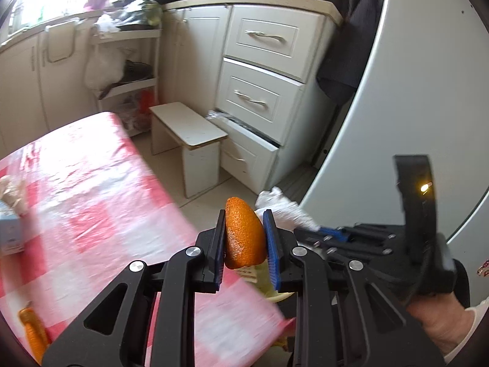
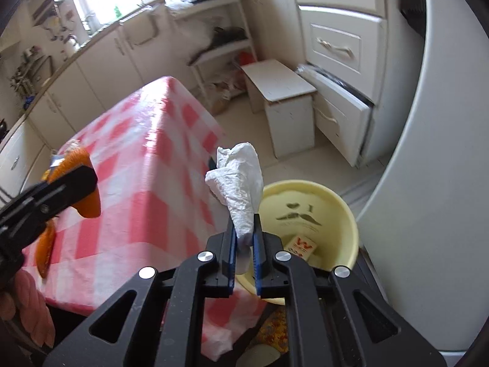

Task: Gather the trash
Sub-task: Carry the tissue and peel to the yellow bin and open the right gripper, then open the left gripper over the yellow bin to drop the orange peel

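My left gripper is shut on a piece of orange peel, held past the corner of the table with the pink checked cloth. In the right wrist view, my right gripper pinches the lower end of a crumpled white tissue between its blue pads. It hangs over a pale yellow bin on the floor, with a small carton inside. The left gripper with its peel shows at the left. A sliver of the bin shows under the left jaws.
Another orange peel lies on the table near its front edge. A white step stool stands on the floor beyond the table. A bottom drawer stands open beside it. The white fridge curves along the right, close to the bin.
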